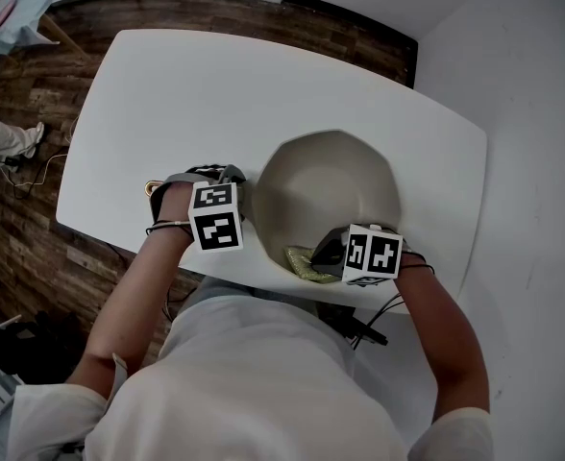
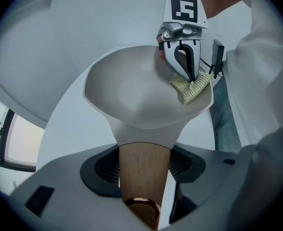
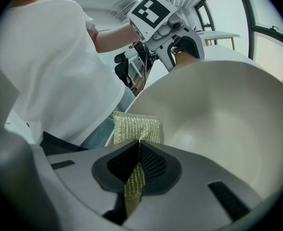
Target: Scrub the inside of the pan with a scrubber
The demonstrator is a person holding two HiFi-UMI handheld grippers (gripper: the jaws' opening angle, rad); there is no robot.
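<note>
1. White and smooth, the big flat table [image 1: 167, 94] is the largest thing here. The pan sits on its near side, close to the person.
2. Next is the round cream pan with a brown wooden handle [image 1: 326, 185]. Its handle points to the left. The inside looks plain and bare.
3. The left gripper [image 2: 142, 174] is at the left of the pan. Its two jaws are closed tight on the wooden handle, one on each side. It holds the pan in place.
4. The right gripper [image 3: 137, 165] is at the near right edge of the pan. Its jaws are squeezed almost flat together, and they pinch the scrubber between them.
5. The smallest thing is the gold-green mesh scrubber pad [image 3: 136, 126]. It sticks out past the jaws and lies at the near rim of the pan. I cannot tell if it presses on the inside yet.
6. I think the step in hand is getting the pad onto the inside to scrub it. Next, the right gripper should push the pad down and away from the person, into the middle of the pan, and rub it around. The left gripper should grip hard so the pan does not slide.
</note>
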